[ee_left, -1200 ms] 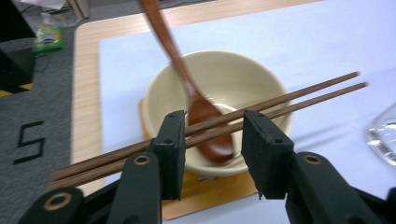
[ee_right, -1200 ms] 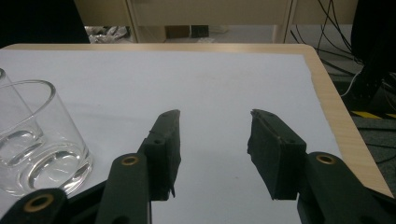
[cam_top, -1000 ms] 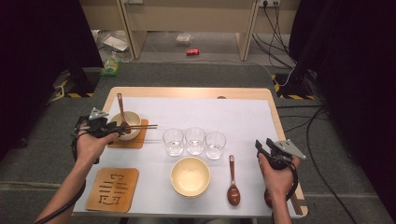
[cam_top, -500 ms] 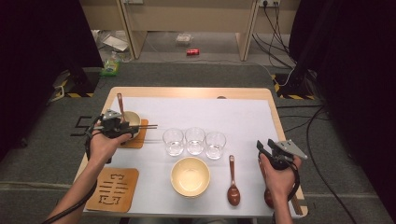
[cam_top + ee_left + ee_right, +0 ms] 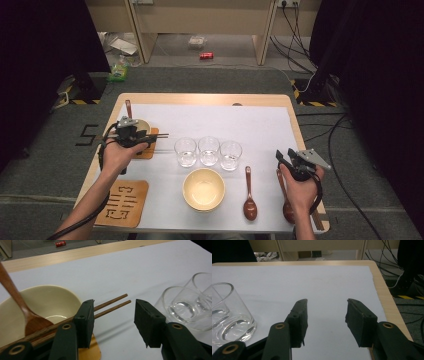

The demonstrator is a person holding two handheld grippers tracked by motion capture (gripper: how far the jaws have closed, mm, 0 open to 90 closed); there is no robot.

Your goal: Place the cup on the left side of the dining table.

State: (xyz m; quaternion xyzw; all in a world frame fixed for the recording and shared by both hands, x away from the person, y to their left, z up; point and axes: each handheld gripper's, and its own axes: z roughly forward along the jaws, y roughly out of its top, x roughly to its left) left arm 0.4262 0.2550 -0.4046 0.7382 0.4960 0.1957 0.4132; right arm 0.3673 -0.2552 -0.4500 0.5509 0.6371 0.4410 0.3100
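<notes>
A small cream bowl [image 5: 47,302] stands on a wooden coaster [image 5: 150,149] at the table's left, with a wooden spoon [image 5: 17,300] leaning in it. Two wooden chopsticks [image 5: 112,303] lie across its rim, tips pointing right. My left gripper [image 5: 142,134] hovers over this bowl, open. Its jaws have just been opening. In the left gripper view [image 5: 114,302] the chopsticks pass behind the left pad [image 5: 86,322] and nothing is pressed. My right gripper [image 5: 284,153] is held open at the table's right side, empty [image 5: 327,301].
Three clear glasses [image 5: 209,150] stand in a row mid-table. A larger cream bowl [image 5: 203,188] sits near the front edge, with a wooden spoon [image 5: 249,200] to its right and another [image 5: 286,207] by the right hand. A carved coaster [image 5: 122,202] lies front left.
My left hand has moved right, from beside the small bowl to over it, and its jaws have widened a little. The right hand has stayed put.
</notes>
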